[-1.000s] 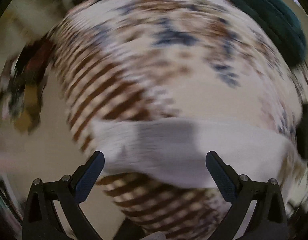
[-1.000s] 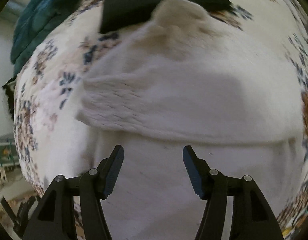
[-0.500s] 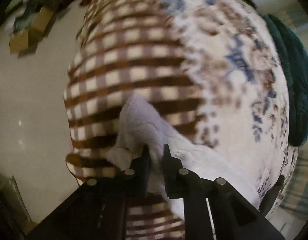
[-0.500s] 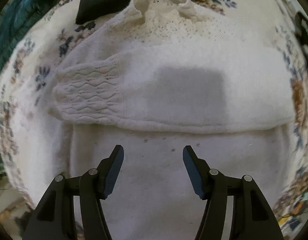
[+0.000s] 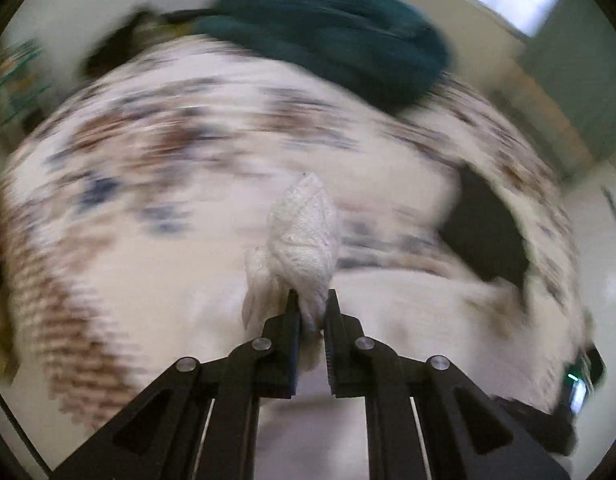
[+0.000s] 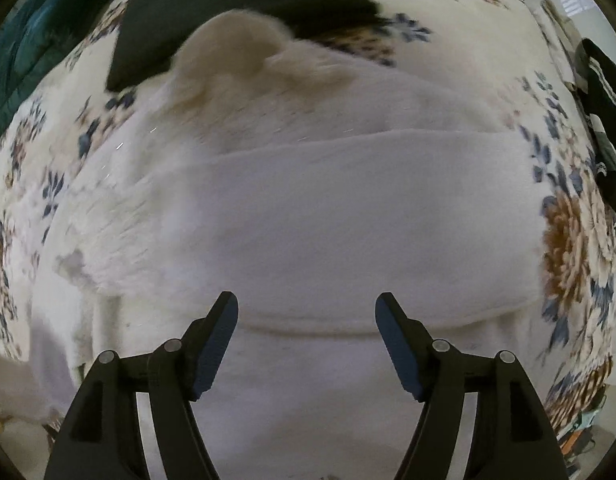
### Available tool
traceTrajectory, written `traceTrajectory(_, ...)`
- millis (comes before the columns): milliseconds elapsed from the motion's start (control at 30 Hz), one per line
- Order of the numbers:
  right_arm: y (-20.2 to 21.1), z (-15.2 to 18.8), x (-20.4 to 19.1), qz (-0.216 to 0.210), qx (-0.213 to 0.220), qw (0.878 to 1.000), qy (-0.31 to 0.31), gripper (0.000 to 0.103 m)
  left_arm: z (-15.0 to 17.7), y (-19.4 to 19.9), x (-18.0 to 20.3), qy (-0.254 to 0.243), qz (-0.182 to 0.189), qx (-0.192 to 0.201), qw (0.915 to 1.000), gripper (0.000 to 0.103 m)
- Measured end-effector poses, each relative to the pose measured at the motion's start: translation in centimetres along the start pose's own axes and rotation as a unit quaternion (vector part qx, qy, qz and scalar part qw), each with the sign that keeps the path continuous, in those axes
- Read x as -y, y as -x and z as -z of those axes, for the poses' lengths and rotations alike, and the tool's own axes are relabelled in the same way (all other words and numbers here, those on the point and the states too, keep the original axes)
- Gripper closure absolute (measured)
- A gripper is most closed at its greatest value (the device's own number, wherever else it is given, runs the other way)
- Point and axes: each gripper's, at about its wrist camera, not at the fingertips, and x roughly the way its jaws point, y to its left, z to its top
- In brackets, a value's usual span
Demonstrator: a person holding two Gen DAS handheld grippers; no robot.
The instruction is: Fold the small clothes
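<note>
The fluffy white knitted sweater [image 6: 308, 208] looks soft and matt, its nap brushed and fuzzy, with a raised wavy knit texture on the white sleeve cuff [image 5: 304, 236] pinched in the left view. The cream floral bedspread [image 6: 567, 240] beneath it is a plush, matt cloth printed with brown and blue flowers. A flat black fabric piece [image 6: 236, 4] appears smooth and dull. The dark teal quilted blanket [image 5: 327, 36] seems thick and velvety. The black left gripper [image 5: 311, 316] and black right gripper [image 6: 306, 316] look like matt plastic with shiny metal rivets; the right fingers carry ridged blue pads [image 6: 216, 344].
</note>
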Motion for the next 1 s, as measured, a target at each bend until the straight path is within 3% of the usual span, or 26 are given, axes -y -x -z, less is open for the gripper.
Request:
traceTrajectory(133,0.6,-0.7,5.8,0.005,0.006,1.0,-0.023,0.03,2.2,-2.8,11.9,-0.071,0.089,-0.03,0.9931,0.095)
traceTrajectory(267,0.4,-0.8,11.4,0.013,-0.003,0.999,-0.042,0.03,5.2,-5.3,20.5,-0.121,0.137,-0.071,0.9806,0.094)
traceTrajectory(400,0.4,-0.7,16.4,0.001,-0.015,0.997,-0.072,0.03,8.3,-6.6,24.9,-0.164,0.141,-0.1,0.9712,0.088)
traceTrajectory(433,0.5,-0.6,17.4,-0.011,-0.019,0.996,-0.082,0.03,8.5,-6.6,25.2,-0.169,0.133,-0.1,0.9715,0.078)
traceTrajectory(500,0.7,-0.5,18.5,-0.044,-0.025,0.994,-0.101,0.03,8.3,-6.4,24.5,-0.174,0.108,-0.09,0.9746,0.04)
traceTrajectory(533,0.8,-0.5,18.9,-0.06,-0.026,0.992,-0.108,0.03,7.9,-6.7,24.0,-0.173,0.099,-0.087,0.976,0.011)
traceTrajectory(567,1.0,-0.5,19.1,-0.079,-0.025,0.99,-0.115,0.03,7.2,-6.6,22.8,-0.167,0.081,-0.081,0.9792,0.005)
traceTrajectory(700,1.9,-1.3,18.4,-0.164,-0.013,0.978,-0.125,0.03,4.1,-5.0,16.5,-0.132,0.012,-0.04,0.9904,0.005)
traceTrajectory(800,1.7,-2.3,16.4,-0.199,-0.012,0.973,-0.118,0.03,2.4,-3.1,11.9,-0.123,-0.045,-0.012,0.9913,0.005)
traceTrajectory(1000,-2.1,-5.9,12.0,-0.18,-0.012,0.978,-0.102,0.03,2.5,-2.2,5.4,-0.101,-0.123,-0.021,0.9871,0.005)
